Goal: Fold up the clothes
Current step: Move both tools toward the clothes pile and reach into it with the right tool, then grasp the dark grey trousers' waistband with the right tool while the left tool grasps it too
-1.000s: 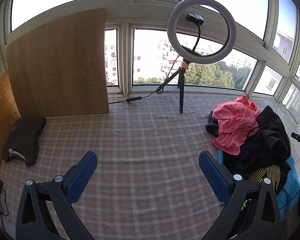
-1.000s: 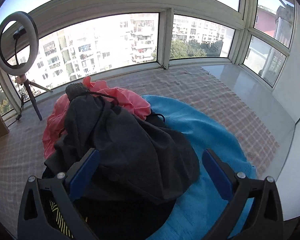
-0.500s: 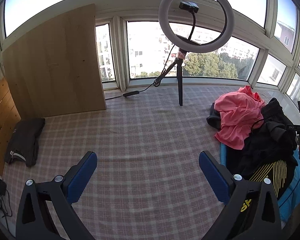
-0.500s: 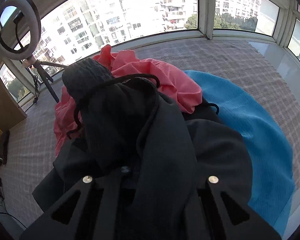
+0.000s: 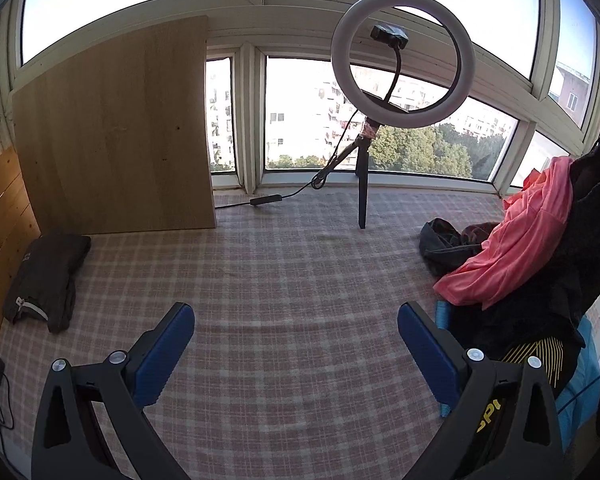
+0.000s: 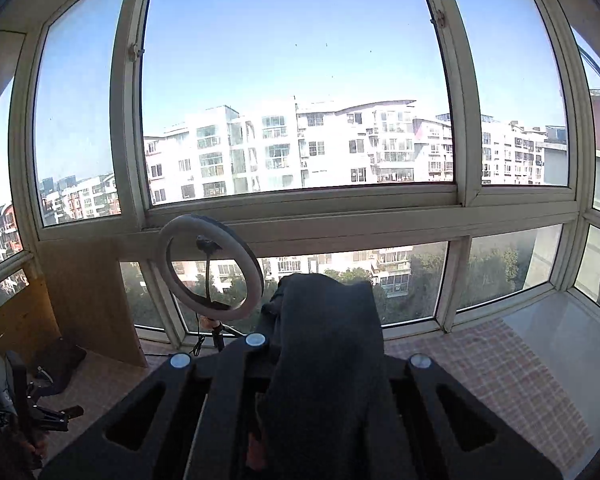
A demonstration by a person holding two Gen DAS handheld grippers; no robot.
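Black garment (image 6: 324, 360) now hangs lifted off the pile, clamped in my right gripper (image 6: 300, 344); pink shirt (image 5: 516, 248) has risen with it. My left gripper (image 5: 296, 344) stays spread wide over the checked cloth (image 5: 280, 272).

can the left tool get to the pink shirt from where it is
Probably yes. The left tool is open and empty over bare plaid cloth, and the pink shirt hangs exposed on the lifted dark garment, nothing between them.
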